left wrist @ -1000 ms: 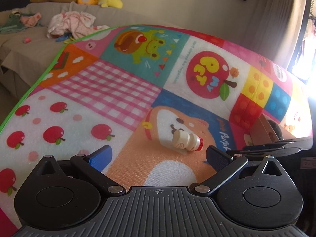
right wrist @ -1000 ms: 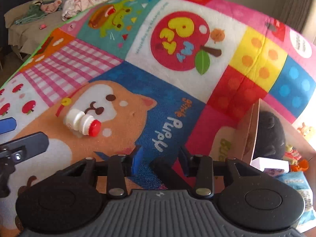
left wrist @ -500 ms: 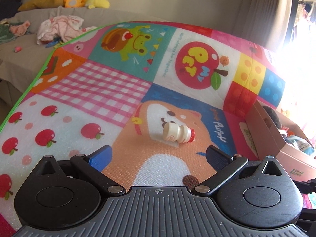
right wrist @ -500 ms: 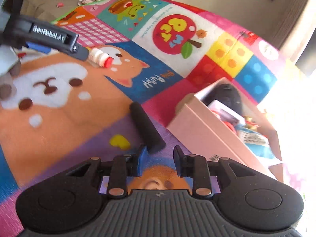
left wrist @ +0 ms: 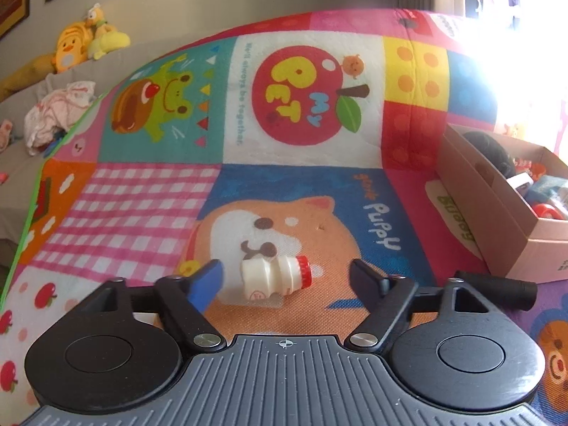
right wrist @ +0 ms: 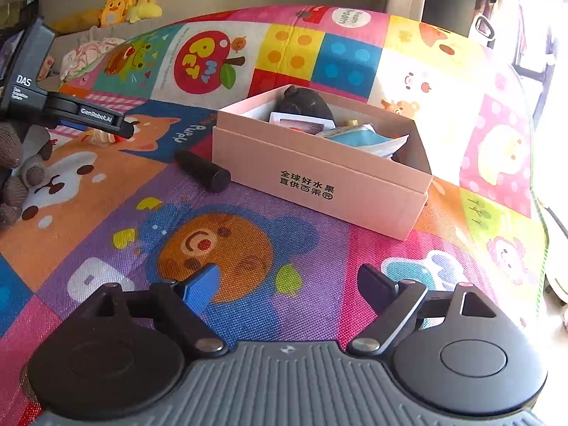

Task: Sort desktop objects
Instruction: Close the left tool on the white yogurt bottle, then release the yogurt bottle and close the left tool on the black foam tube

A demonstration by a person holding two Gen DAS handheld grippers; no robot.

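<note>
So the little yogurt bottle (left wrist: 275, 278) was lying on its side on the play mat (left wrist: 149, 206), right on the puppy's face print. Long axis ran left to right in the left wrist view, red cap to the right, base to the left and a bit toward the camera. It sat between the fingers of the left tongs (left wrist: 287, 278), blue pad just beside its base and the black pad still well clear of the cap, so nothing was pressing on it. Those jaws had just been closing in from wide open, and the bottle that was out ahead of them a second ago was now inside the gap.

Off to the right, a black cylinder (right wrist: 202, 170) lay on the mat just beside the pink cardboard box (right wrist: 319, 177), long axis angled, one end facing the camera. Nothing was blocking the bottle. The box already held a dark round thing, a blue packet and other bits I couldn't make out.

The right tongs (right wrist: 289, 284) were apart with only mat between them. They had just been opening. Half a second back the cylinder was right at their tips, now it was well ahead.

Plush toys (left wrist: 85, 41) and crumpled clothes (left wrist: 56, 113) were on the sofa behind.
</note>
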